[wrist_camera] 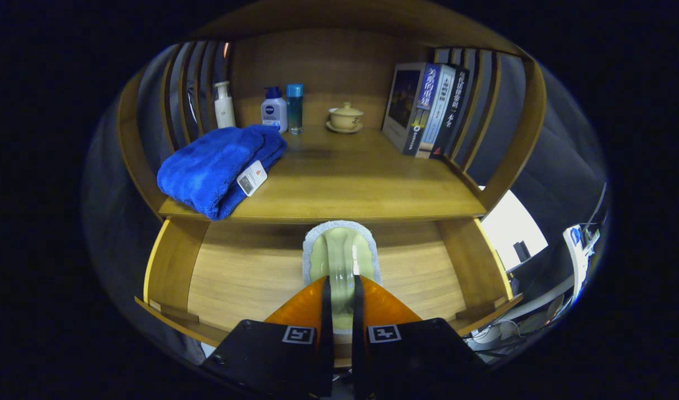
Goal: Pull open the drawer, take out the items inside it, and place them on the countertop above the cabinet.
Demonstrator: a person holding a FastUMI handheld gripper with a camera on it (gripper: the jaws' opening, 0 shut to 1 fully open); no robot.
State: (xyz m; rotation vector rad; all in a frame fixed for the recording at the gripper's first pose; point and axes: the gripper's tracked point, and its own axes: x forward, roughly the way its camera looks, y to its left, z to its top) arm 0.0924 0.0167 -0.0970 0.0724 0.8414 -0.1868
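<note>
A pale green scrubbing brush [341,258], with a clear handle along its back and a grey fringe around its edge, sits between the two fingers of the gripper [342,289]. The fingers are drawn close together and appear to pinch the clear handle from both sides. The brush hangs over the floor of the open wooden drawer [245,278], near its back edge and just below the front lip of the countertop [339,194] above.

The handle looks smooth and narrow, so the brush could slip or swing in the grip as it is lifted. Its far end might also catch on the countertop's lip if it is raised too close to it.

On the countertop, a folded blue towel [217,166] hangs slightly over the front left edge. Behind it stand three bottles [274,108]; a lidded cup on a saucer [345,118] sits mid-back, and books [425,108] lean on the right.

The gripper covers the brush's near end, so the exact contact is hard to make out. The drawer's front corners are cut off.
</note>
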